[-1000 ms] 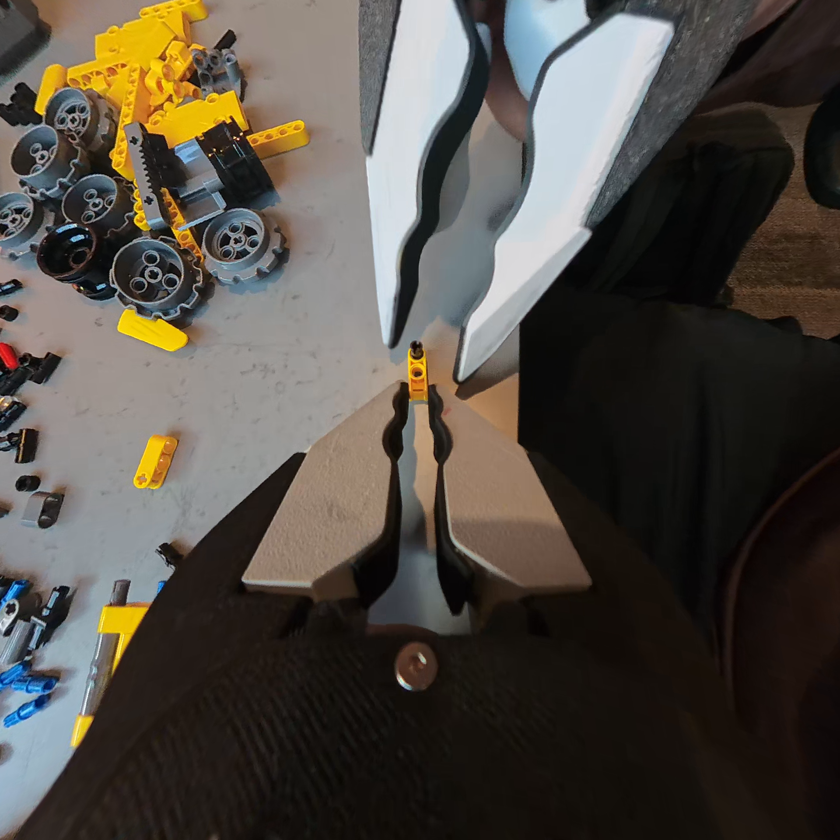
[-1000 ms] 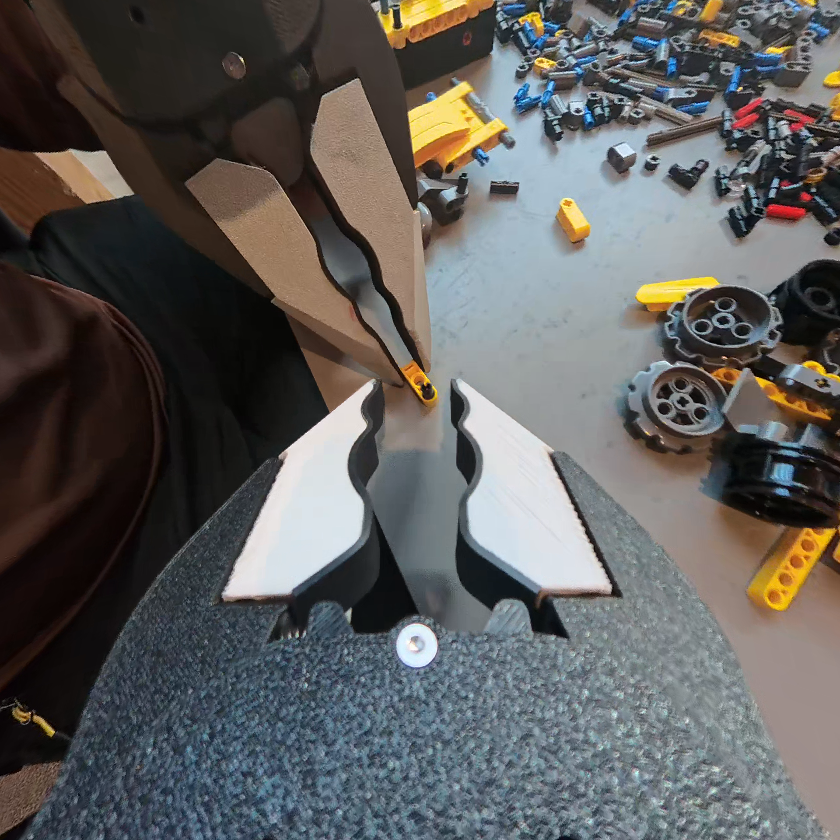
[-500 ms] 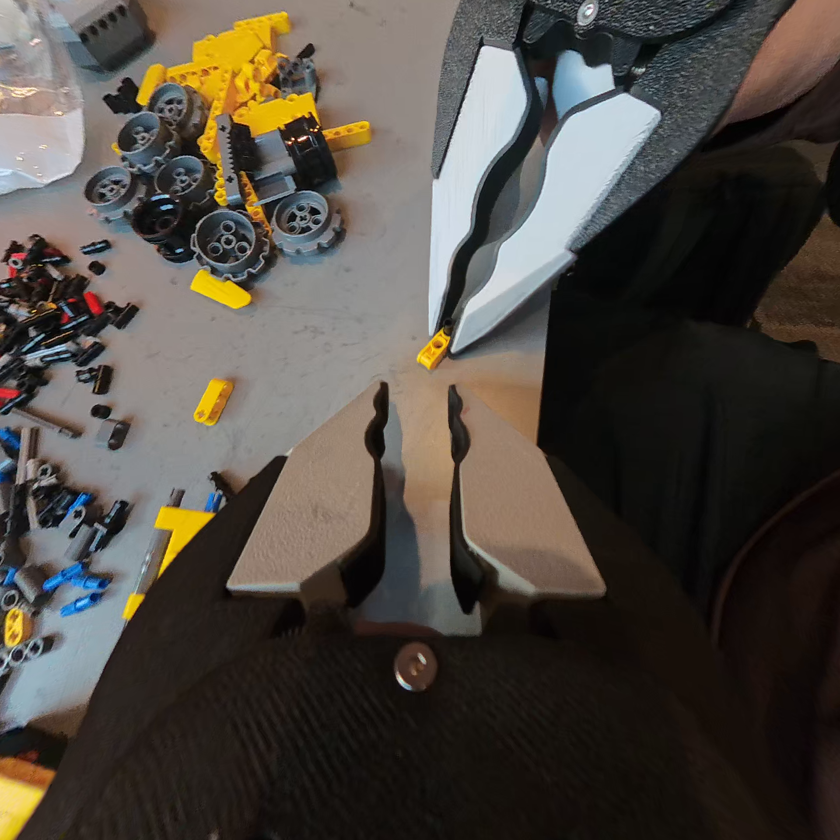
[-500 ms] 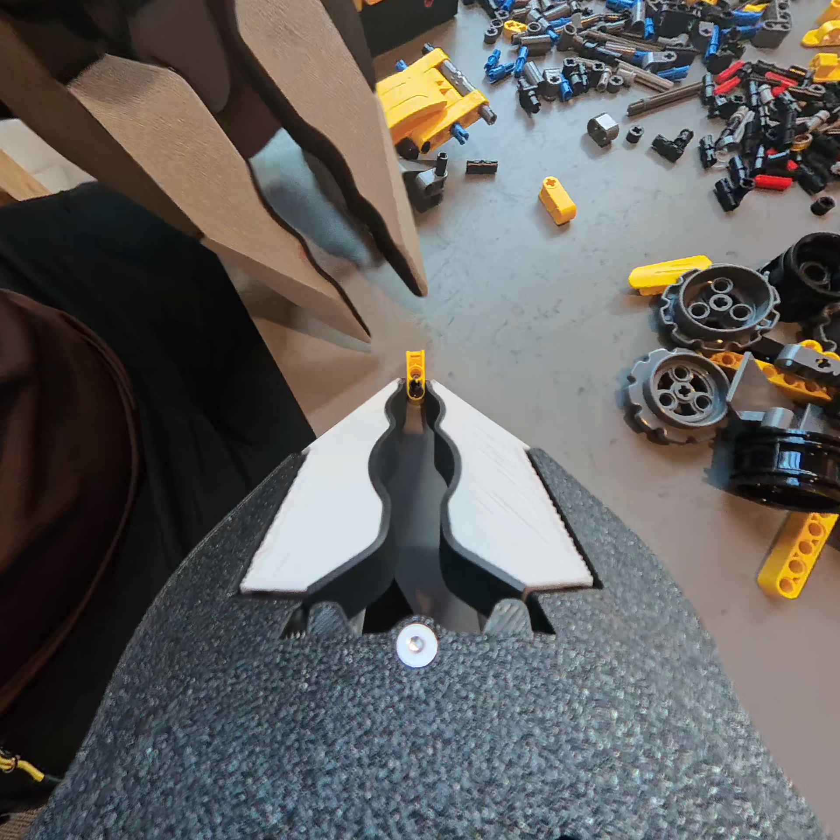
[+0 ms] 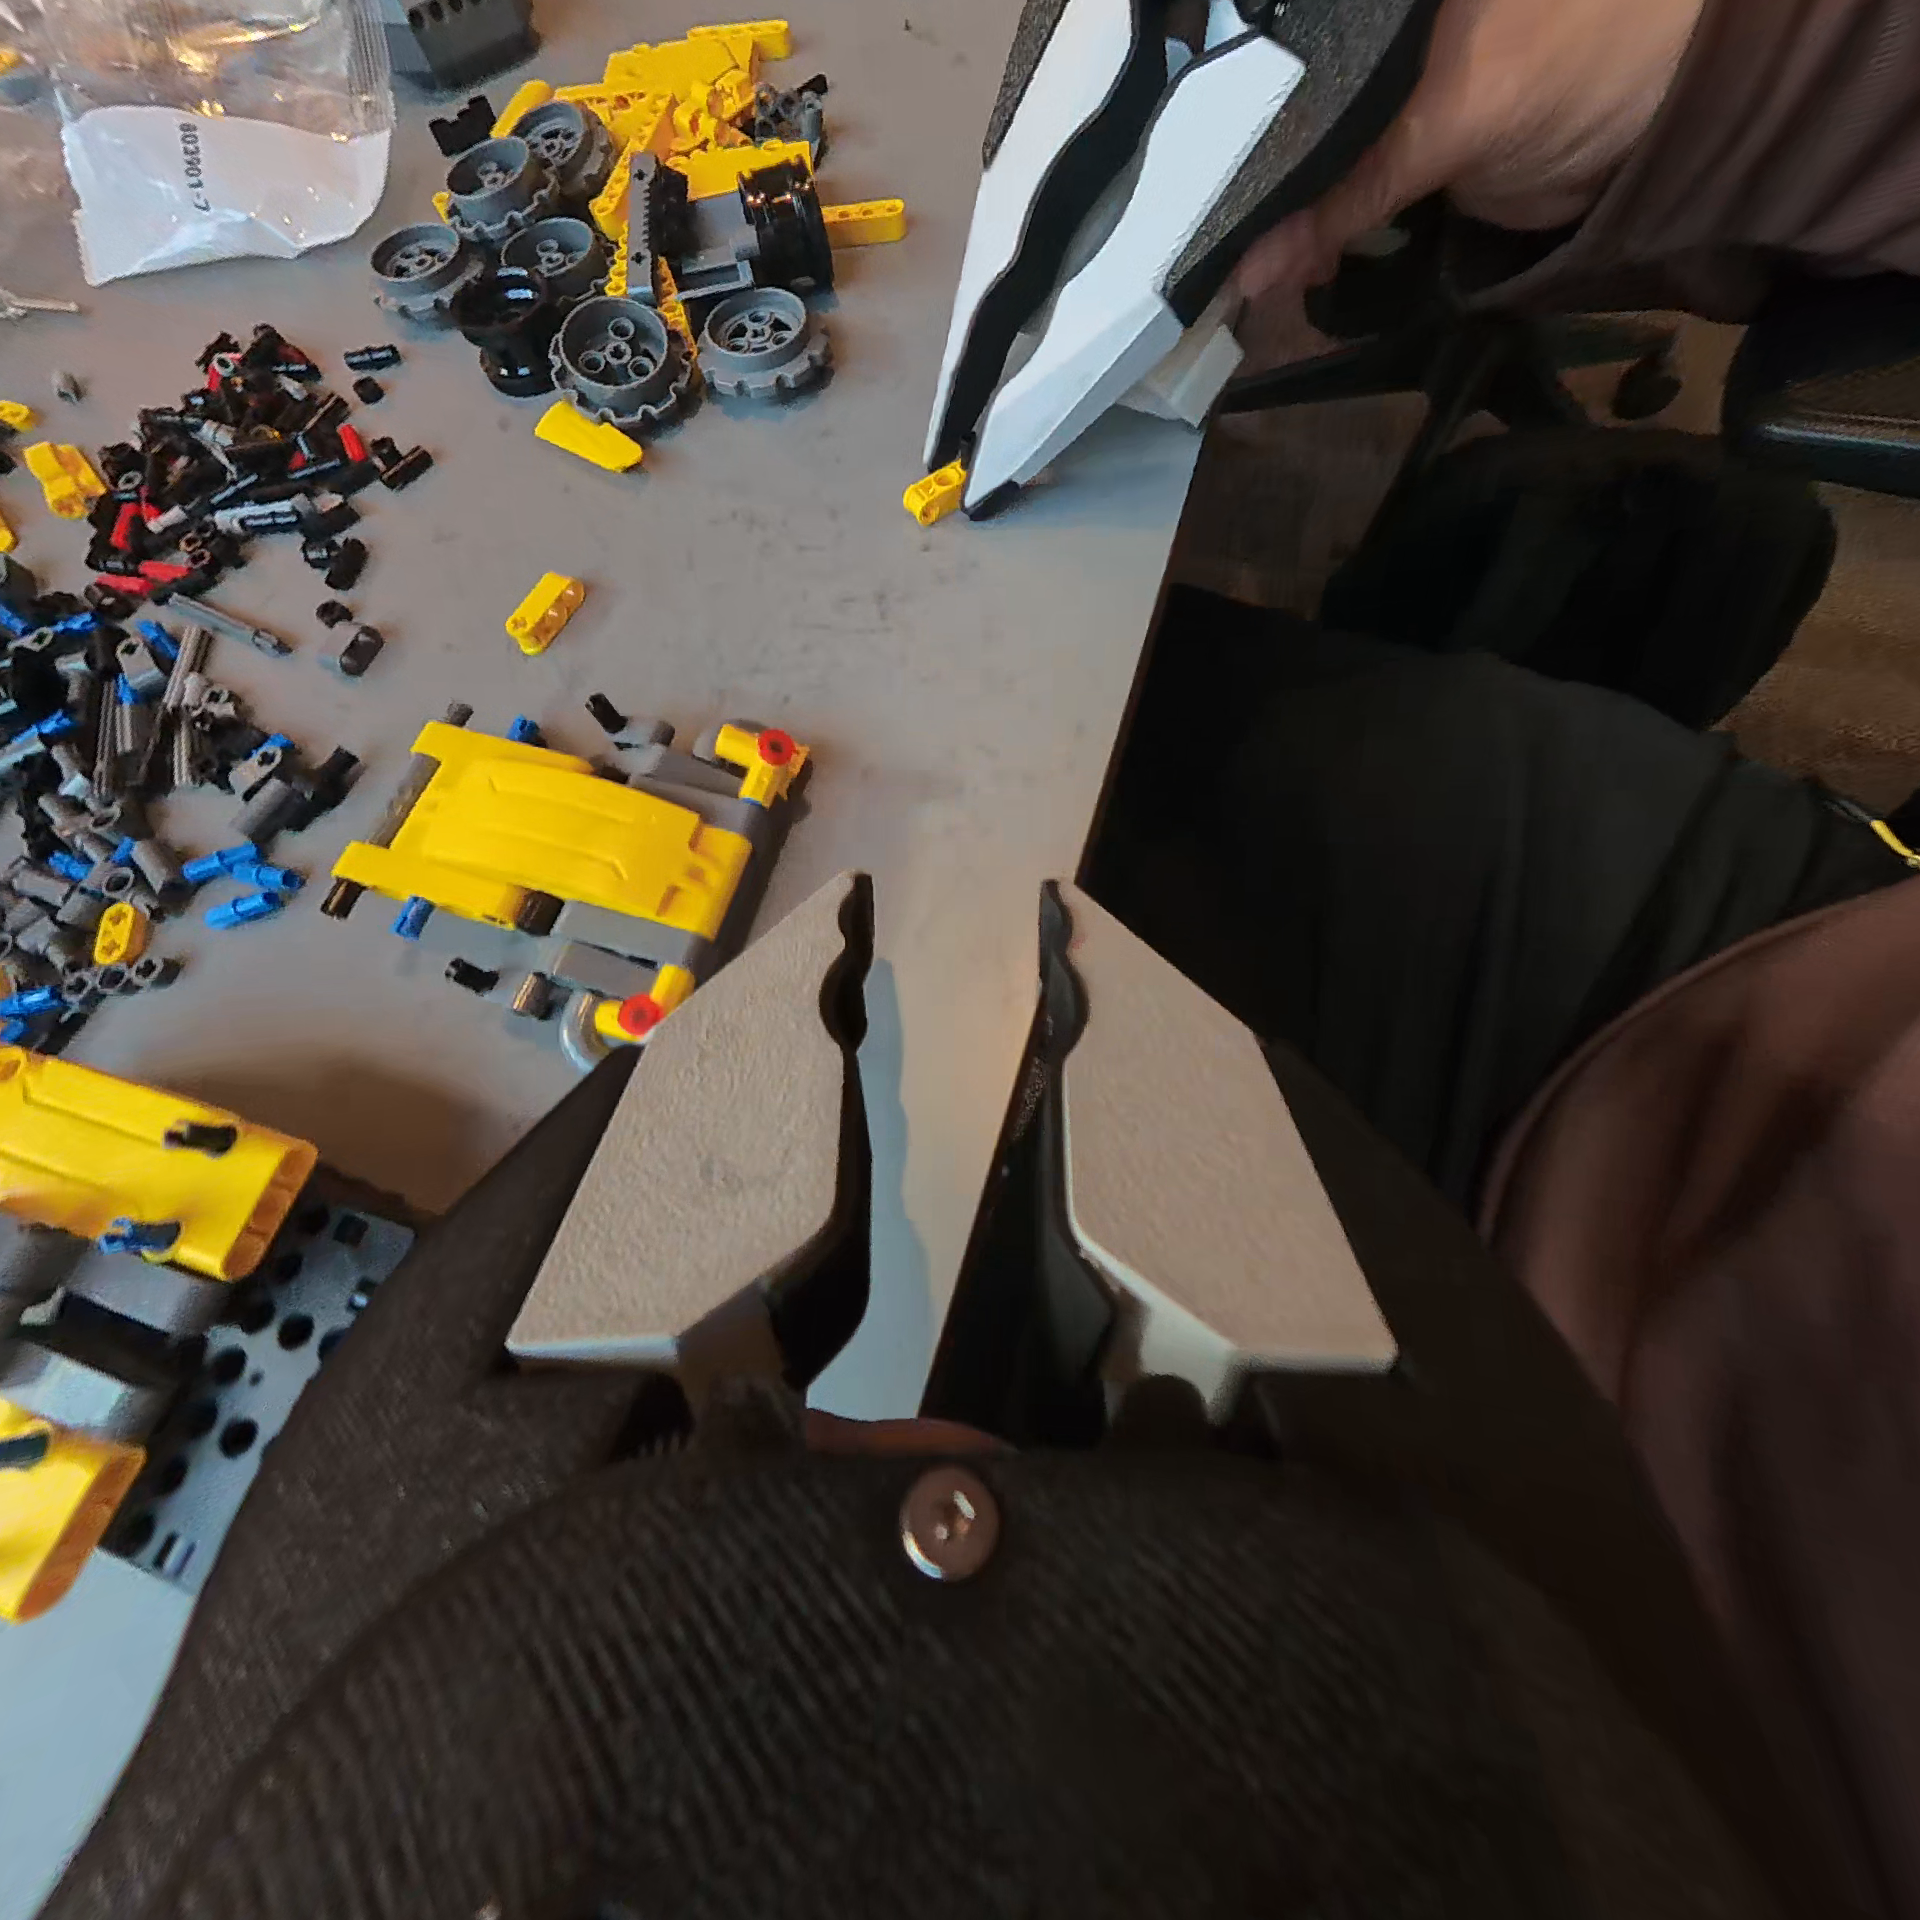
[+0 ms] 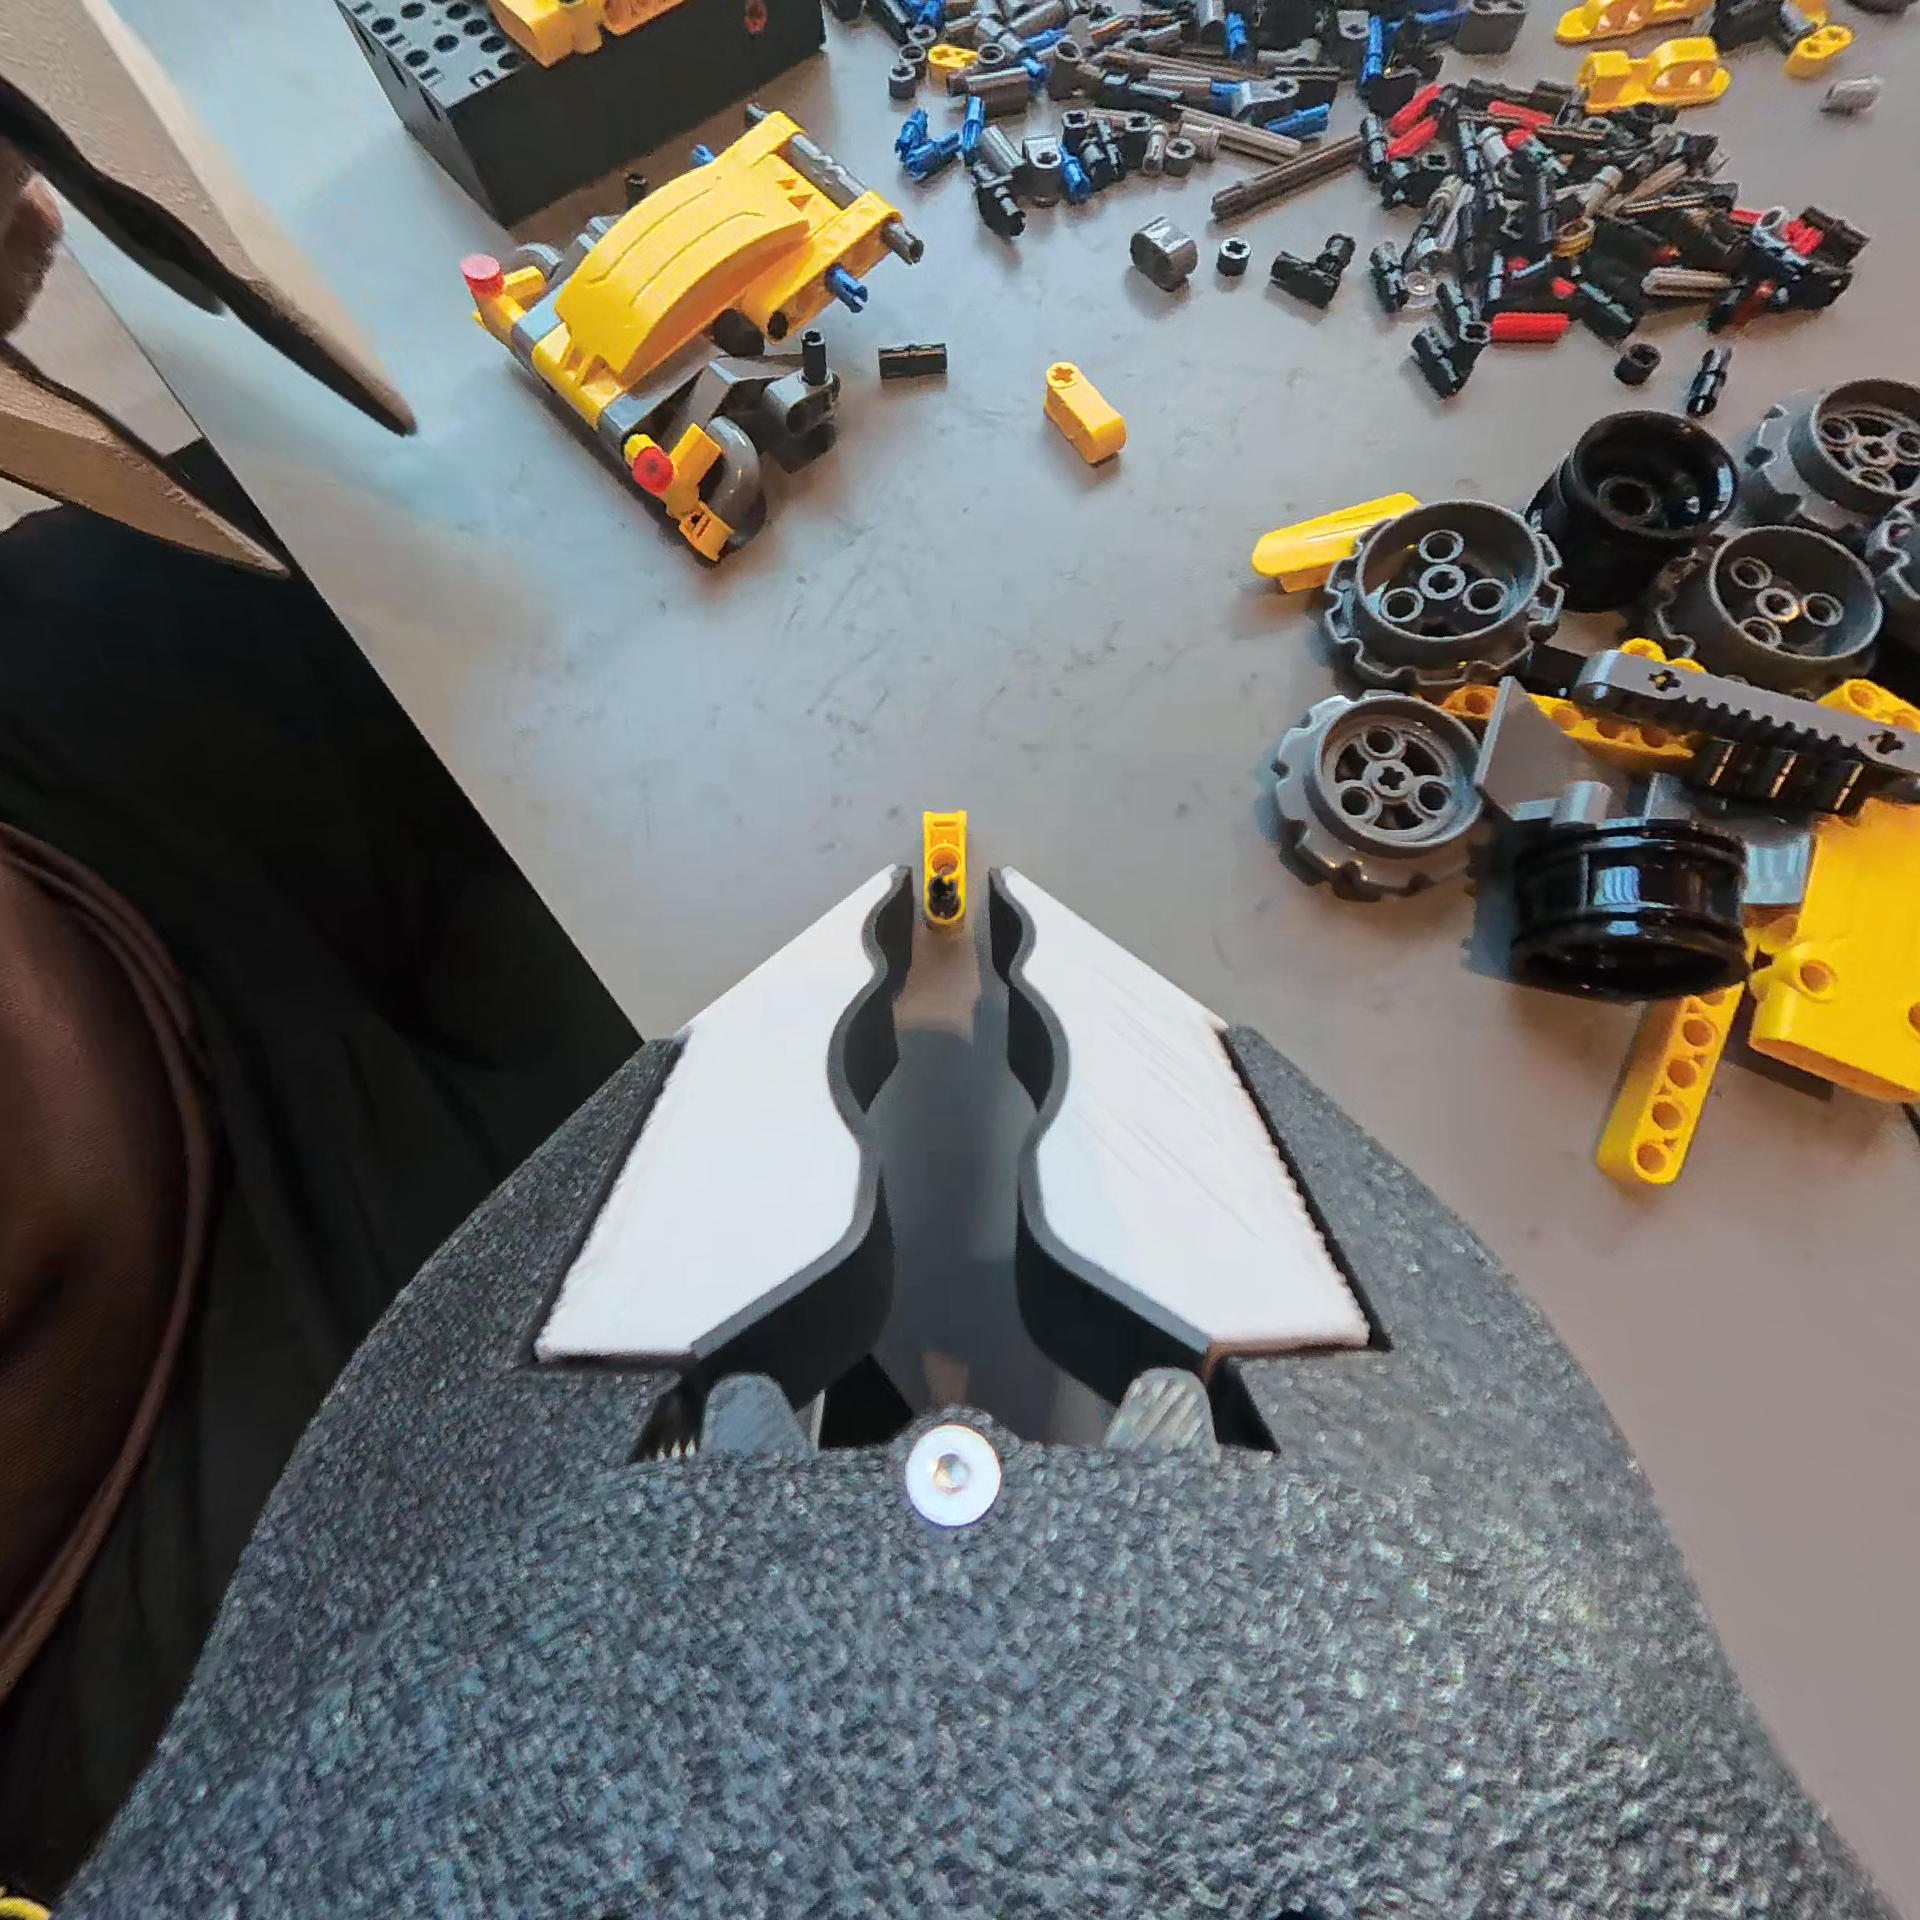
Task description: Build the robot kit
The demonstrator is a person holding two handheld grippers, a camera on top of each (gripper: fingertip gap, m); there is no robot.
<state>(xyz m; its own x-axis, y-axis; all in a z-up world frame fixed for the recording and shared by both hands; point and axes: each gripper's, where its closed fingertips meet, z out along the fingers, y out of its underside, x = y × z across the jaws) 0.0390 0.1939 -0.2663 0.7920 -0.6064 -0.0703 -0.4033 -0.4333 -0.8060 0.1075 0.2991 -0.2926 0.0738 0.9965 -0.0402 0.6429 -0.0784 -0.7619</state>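
Note:
A small yellow connector with a black pin (image 6: 943, 868) sits between the white fingertips of my right gripper (image 6: 945, 885), low over the grey table near its edge. The jaws stand slightly apart, with a thin gap beside the piece. In the left wrist view the same piece (image 5: 935, 499) lies on the table at the right gripper's tips (image 5: 961, 488). My left gripper (image 5: 954, 899) is open and empty, drawn back over the table edge beside a yellow and grey sub-assembly (image 5: 561, 842). The left gripper's fingers also show at the top left of the right wrist view (image 6: 343, 499).
Grey and black wheels with yellow beams (image 6: 1444, 592) are piled to the right. Several small black, blue and red pins (image 6: 1455, 156) lie farther back. A loose yellow connector (image 6: 1084, 410), a black perforated base (image 6: 582, 83) and a plastic bag (image 5: 208, 135) also lie on the table. The table edge (image 5: 1143, 675) borders a person's dark clothing. My right fingertips sit around 15 cm from my left ones. Between my right fingertips and the loose yellow connector (image 6: 1084, 410) there is roughly 11 cm. Look for it in the left wrist view (image 5: 549, 594) too.
The left gripper let go of the yellow connector, opened and drew back. The right gripper closed on it, carried it toward the table, and its jaws have now eased apart.

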